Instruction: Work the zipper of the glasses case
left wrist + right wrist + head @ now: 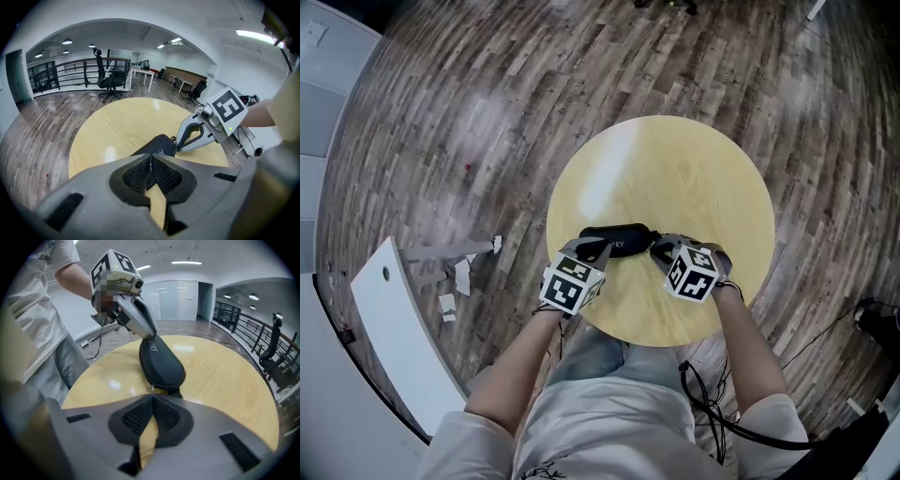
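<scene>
Open office, plank floor (487, 112), and a round pale wood table (675, 159) with the black glasses case (617, 240) lying lengthwise close to its near edge. Left gripper (151, 161) has its jaws closed together, tips down on one end of the case; hard to say if it's actually pinching anything there. Right gripper (151, 398) is clamped at the other end on what looks like the little metal zipper pull (151, 388). Case looks like a light, semi-rigid shell with smooth fabric, so it'd probably skate on the table unless pinned. Best grab is the pull tab itself, with the far end held down.
</scene>
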### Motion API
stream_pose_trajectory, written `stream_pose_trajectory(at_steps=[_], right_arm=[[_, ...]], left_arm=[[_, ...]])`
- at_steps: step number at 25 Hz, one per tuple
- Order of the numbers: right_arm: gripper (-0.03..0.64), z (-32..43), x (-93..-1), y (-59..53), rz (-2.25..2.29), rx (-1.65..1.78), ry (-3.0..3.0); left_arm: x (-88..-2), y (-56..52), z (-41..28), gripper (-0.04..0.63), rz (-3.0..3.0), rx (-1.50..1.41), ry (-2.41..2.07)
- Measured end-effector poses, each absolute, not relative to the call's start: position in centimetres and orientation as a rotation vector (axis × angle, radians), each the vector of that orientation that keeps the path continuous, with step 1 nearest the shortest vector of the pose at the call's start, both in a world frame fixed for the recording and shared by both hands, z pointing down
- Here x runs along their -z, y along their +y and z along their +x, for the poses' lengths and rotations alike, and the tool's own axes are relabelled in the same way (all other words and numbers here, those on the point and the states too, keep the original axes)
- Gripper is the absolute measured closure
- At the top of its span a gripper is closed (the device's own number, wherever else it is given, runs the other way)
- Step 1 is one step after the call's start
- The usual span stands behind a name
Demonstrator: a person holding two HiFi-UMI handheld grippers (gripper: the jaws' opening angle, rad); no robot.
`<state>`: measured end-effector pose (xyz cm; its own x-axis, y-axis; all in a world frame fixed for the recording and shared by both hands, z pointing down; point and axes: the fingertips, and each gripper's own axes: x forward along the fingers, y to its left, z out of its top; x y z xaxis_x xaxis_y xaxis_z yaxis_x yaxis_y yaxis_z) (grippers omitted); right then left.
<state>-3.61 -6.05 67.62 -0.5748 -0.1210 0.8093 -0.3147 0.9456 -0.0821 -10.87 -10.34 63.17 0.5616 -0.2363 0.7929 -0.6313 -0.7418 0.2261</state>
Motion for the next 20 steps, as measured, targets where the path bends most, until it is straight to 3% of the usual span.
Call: stream_pose_trajectory(at_steps=[8,20], right_arm=[[0.618,1.9,-67.5,-9.4,0.370,-0.231,-2.162],[0.618,-2.7,-67.4,-5.3,0.399,-0.314,-2.221]], left_arm=[[-63.5,-9.8,-7.1,0.581,2.364,-1.146,-0.528],[-64.3,-9.8,-6.8,0.580,2.386,-1.195,-0.487]])
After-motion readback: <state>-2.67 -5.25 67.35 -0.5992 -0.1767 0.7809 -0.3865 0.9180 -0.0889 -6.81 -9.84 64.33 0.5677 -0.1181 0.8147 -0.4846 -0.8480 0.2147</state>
